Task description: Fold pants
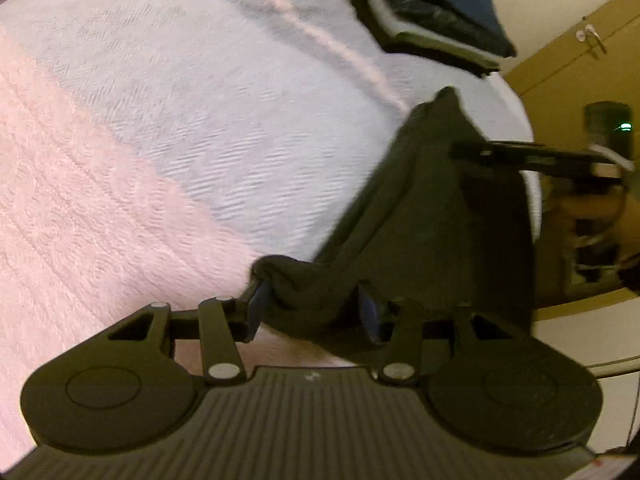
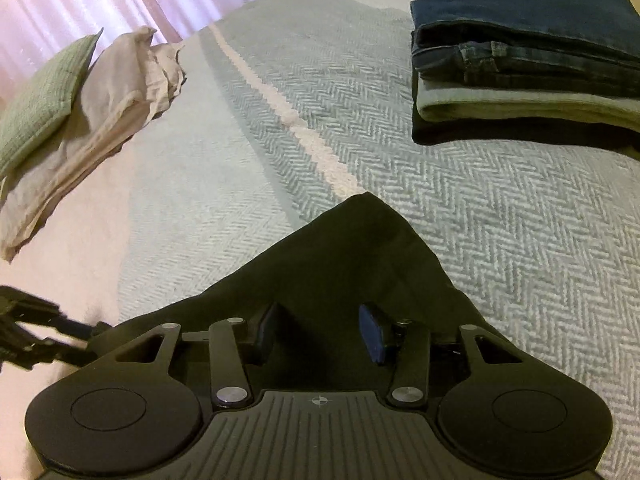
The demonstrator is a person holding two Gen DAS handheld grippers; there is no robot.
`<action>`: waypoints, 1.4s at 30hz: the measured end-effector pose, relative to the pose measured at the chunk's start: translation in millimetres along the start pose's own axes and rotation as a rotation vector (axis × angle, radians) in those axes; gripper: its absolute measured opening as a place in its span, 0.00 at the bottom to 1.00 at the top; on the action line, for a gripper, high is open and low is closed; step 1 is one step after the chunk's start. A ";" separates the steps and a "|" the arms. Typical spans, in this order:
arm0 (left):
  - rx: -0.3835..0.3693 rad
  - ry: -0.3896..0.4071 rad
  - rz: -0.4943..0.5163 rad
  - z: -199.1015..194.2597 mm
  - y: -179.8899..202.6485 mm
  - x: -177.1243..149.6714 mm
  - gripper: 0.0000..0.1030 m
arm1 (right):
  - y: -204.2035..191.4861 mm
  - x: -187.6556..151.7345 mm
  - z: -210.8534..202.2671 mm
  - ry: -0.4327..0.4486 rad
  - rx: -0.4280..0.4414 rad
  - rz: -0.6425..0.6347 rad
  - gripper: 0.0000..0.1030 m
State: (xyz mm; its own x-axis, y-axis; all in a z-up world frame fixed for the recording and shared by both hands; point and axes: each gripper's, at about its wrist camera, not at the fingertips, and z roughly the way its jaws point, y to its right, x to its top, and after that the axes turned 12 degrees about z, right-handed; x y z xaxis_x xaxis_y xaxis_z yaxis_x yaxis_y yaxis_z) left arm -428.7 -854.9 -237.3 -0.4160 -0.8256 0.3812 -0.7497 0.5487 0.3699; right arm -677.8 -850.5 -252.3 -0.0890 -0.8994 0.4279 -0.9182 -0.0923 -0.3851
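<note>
**Dark pants held between two grippers over the bed**

I saw the dark pants (image 2: 352, 264) draped across the front edge of the bed (image 2: 500, 220), one pointed corner lying forward on the herringbone blanket. A stack of folded jeans (image 2: 528, 52) sat well apart at the far right, and a pale pillowcase (image 2: 108, 120) and green cushion (image 2: 44, 96) lay at the far left.

I judged the main risk to be the cloth slipping free. It was bunched and loosely gathered, so a pull on one side could drag it from the other gripper or crumple the fold. The pants could also slide off the bed's edge.

My left gripper (image 1: 312, 300) had its jaws partly apart, with a bunched fold of the pants filling the gap and touching both pads; it appeared clamped on the cloth. My right gripper (image 2: 320, 336) also stood partly apart with dark cloth between and beneath the pads, but I could not tell whether they pressed on it.
</note>
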 end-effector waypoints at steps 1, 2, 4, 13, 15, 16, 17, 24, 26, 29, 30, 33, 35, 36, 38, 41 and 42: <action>0.001 -0.002 0.001 4.5 -7.1 -1.1 0.51 | 0.1 -0.5 1.2 0.004 0.000 -0.003 0.40; 0.003 0.003 -0.003 5.8 -12.6 -2.4 0.53 | -0.2 -0.8 1.5 0.006 -0.003 -0.002 0.40; 0.001 0.016 -0.007 1.1 -18.0 -3.7 0.53 | -3.3 -0.8 -1.4 0.005 -0.017 0.005 0.41; 0.166 0.055 -0.031 -65.9 -12.1 -22.9 0.35 | -23.5 -22.3 -55.3 0.030 -0.055 0.063 0.41; 0.125 0.081 -0.011 -72.0 8.6 -25.8 0.35 | -28.0 -40.8 -66.3 0.013 -0.044 0.061 0.41; 0.087 0.091 -0.006 -70.4 22.0 -27.2 0.35 | -26.5 -50.9 -69.7 0.000 -0.039 0.067 0.41; 0.058 0.098 -0.003 -65.0 33.0 -26.2 0.35 | -22.9 -59.6 -70.2 -0.015 -0.039 0.080 0.41; 0.009 0.109 -0.050 -3.8 47.9 -13.5 0.35 | 14.0 -52.1 -50.8 -0.020 -0.017 0.078 0.41; 0.033 0.089 -0.044 7.3 44.1 -9.5 0.30 | 26.3 -38.8 -43.0 -0.045 0.004 0.107 0.41; 0.053 0.076 -0.082 9.6 43.9 -8.7 0.29 | 24.2 -21.8 -48.7 -0.083 -0.003 0.072 0.41; 0.073 0.072 -0.097 6.2 48.3 -7.2 0.30 | 24.4 -18.0 -56.0 -0.073 -0.016 0.060 0.41; 0.128 0.083 -0.142 -12.0 62.6 -6.0 0.33 | 36.4 -4.7 -69.7 -0.086 -0.015 0.089 0.43; 0.142 0.111 -0.187 -24.8 75.1 -6.8 0.37 | 49.5 0.9 -63.9 -0.128 -0.063 0.083 0.43; 0.147 0.116 -0.197 -29.5 78.5 -9.1 0.39 | 58.1 2.6 -58.5 -0.154 -0.057 0.085 0.43; 0.175 0.119 -0.221 -27.7 85.3 -7.1 0.41 | 65.5 4.9 -57.6 -0.175 -0.044 0.107 0.43; 0.196 0.129 -0.253 -33.0 96.9 -10.5 0.41 | 57.8 4.2 -80.8 -0.138 -0.049 0.093 0.44; 0.203 0.134 -0.255 -39.2 102.7 -12.6 0.42 | 57.2 0.9 -88.9 -0.129 -0.048 0.095 0.45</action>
State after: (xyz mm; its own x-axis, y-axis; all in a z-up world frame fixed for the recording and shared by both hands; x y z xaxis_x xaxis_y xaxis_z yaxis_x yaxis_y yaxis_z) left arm -480.3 -783.0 -171.0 -0.1415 -0.9007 0.4108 -0.9133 0.2788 0.2968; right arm -764.7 -818.7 -201.3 -0.1288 -0.9509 0.2815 -0.9257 0.0134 -0.3780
